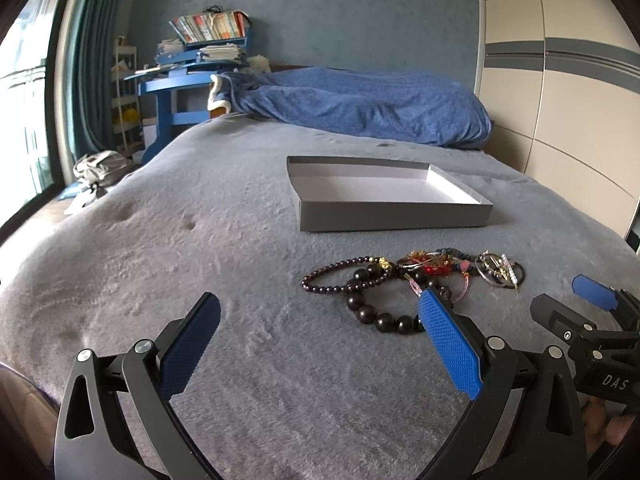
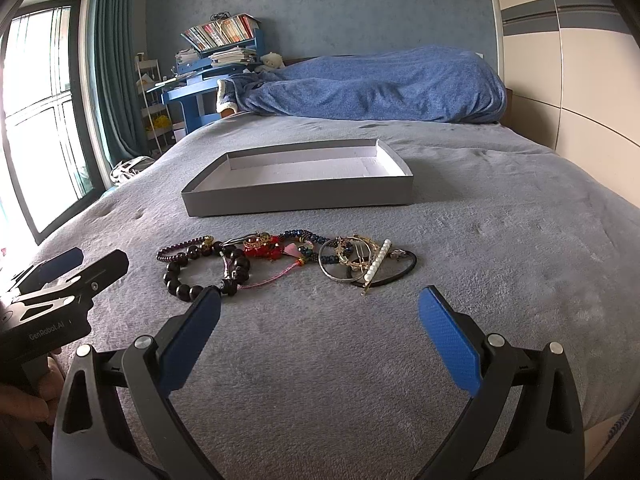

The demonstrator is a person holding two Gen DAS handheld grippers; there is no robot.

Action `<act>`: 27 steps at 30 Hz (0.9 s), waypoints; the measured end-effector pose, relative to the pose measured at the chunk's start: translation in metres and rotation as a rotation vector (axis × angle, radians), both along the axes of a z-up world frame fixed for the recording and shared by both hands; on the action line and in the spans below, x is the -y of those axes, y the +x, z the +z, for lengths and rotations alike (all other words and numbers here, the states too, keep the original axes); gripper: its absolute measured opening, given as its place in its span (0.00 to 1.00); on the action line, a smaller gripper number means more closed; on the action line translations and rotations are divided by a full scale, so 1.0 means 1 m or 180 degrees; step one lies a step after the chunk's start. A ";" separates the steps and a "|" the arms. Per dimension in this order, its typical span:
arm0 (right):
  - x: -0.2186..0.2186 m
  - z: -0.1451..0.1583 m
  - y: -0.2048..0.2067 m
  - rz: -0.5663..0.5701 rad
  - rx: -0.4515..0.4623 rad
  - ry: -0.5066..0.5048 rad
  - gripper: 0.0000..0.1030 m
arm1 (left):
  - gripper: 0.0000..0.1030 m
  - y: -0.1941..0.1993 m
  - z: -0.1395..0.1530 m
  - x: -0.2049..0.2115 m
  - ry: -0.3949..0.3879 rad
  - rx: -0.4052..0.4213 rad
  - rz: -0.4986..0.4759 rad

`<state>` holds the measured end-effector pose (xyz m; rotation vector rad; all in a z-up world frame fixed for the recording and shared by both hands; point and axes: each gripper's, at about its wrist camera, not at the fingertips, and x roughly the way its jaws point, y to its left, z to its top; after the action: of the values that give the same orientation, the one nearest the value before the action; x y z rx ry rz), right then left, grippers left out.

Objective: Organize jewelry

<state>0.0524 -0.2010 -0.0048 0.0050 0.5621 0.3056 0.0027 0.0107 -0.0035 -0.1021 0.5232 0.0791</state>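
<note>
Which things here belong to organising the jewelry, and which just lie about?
Belong to the job:
jewelry pile
grey box
left gripper
right gripper

Just lying about:
blue blanket
books
desk

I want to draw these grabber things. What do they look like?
Both are alike. The left gripper and the right gripper each have two curved black arms with cut-out holes and round silver bolts. Each finger carries a flat blue pad with a bumpy grid texture. White lettering marks the black bodies: "GenRobot.AI" on the left, "DAS" on the right.
</note>
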 end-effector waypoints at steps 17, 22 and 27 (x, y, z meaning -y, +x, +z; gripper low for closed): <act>0.000 0.000 0.000 0.0006 0.0002 -0.0007 0.95 | 0.95 0.001 0.000 0.004 0.0088 -0.0011 -0.0057; 0.000 -0.002 0.002 -0.0016 -0.0005 0.0003 0.95 | 0.95 0.002 0.001 0.006 0.0096 -0.0004 -0.0072; 0.000 -0.002 0.002 -0.0018 -0.0006 0.0004 0.95 | 0.95 0.001 0.001 0.007 0.0106 -0.0004 -0.0088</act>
<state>0.0540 -0.2008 -0.0068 0.0082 0.5636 0.3006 0.0039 0.0039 -0.0026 -0.0622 0.5241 0.0608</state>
